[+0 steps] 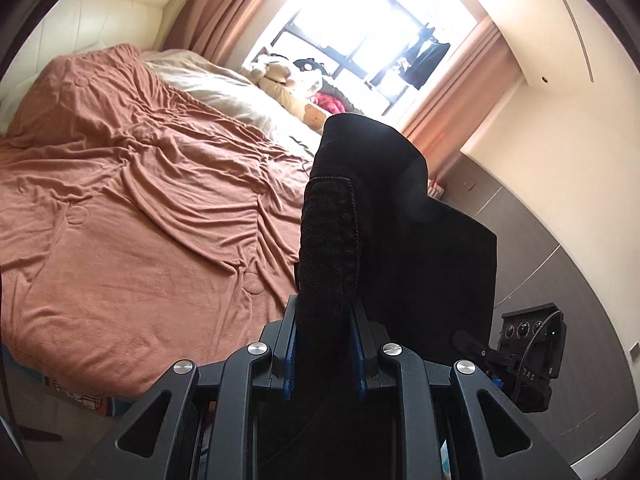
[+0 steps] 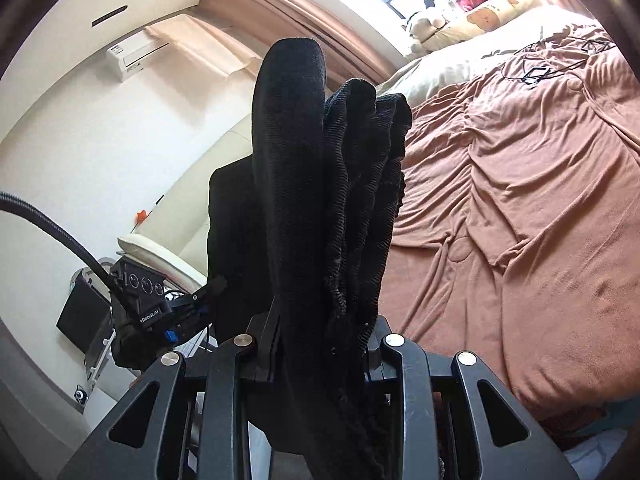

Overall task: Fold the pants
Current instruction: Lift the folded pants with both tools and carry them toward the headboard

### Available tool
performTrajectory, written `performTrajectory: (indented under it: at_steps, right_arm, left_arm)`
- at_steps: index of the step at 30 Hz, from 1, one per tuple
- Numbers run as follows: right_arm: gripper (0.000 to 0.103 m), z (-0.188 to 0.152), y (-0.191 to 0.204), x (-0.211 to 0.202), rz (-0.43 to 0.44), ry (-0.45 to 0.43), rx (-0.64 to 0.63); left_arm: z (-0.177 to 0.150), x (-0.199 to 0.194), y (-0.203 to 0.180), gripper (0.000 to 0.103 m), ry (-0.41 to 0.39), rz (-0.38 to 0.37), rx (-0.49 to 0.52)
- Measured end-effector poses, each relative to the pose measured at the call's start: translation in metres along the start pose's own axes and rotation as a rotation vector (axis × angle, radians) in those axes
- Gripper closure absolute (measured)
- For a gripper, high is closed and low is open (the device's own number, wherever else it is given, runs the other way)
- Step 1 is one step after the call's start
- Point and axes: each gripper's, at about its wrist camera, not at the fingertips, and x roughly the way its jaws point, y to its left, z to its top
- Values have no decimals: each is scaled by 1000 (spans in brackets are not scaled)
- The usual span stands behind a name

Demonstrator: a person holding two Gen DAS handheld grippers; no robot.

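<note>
The left gripper [image 1: 324, 344] pinches a thick fold of the black pants [image 1: 384, 216], and the right gripper [image 2: 324, 344] clamps a bunched, ribbed stretch of the same pants [image 2: 320, 184]. The cloth stands up between both sets of fingers, held above the bed's rumpled brown blanket [image 1: 132, 184]. Stuffed toys [image 1: 280, 76] sit by the bright window [image 1: 360, 20].

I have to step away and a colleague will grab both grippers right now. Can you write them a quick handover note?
Left gripper: shut on a thick bunched band of the black pants.
Right gripper: shut on a gathered bundle of the same pants.
The pants are held up in the air between both grippers, off the bed with its rust-brown cover.
Done: pants picked up at two points.
Left: lay them flat on the bed, smooth them, then fold. No fold shows yet.
</note>
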Motion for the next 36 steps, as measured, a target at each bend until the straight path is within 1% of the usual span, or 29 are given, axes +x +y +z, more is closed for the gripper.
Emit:
performTrajectory:
  at_steps: [2,9,15,18,21,26,36]
  right_arm:
    - [77,-3,3,-2,3,7,-15]
    - [77,-8,34,6,43,44,-54]
    - [77,-8,61,18,83,76,-99]
    - [77,-7,73,31,91,97,-128]
    - [77,-4,82,49,91,117,-153]
    - [77,-4,96,88,94,144,-193]
    - [77,7,112,190,98,201,-239]
  left_arm:
    - [-4,-21,-6,80,-20,18,10]
    - [-14,-87,-13,80,-95,65,21]
    - [-16,-133,-5,80,-152,95,15]
    - [-13,-149,6,80,-176,102,4]
    - [-13,-165,23,80,-206,111,-12]
    - [-12,-189,61,80,-259,115,-66]
    - [9,-208,143,80,-307,166,-158]
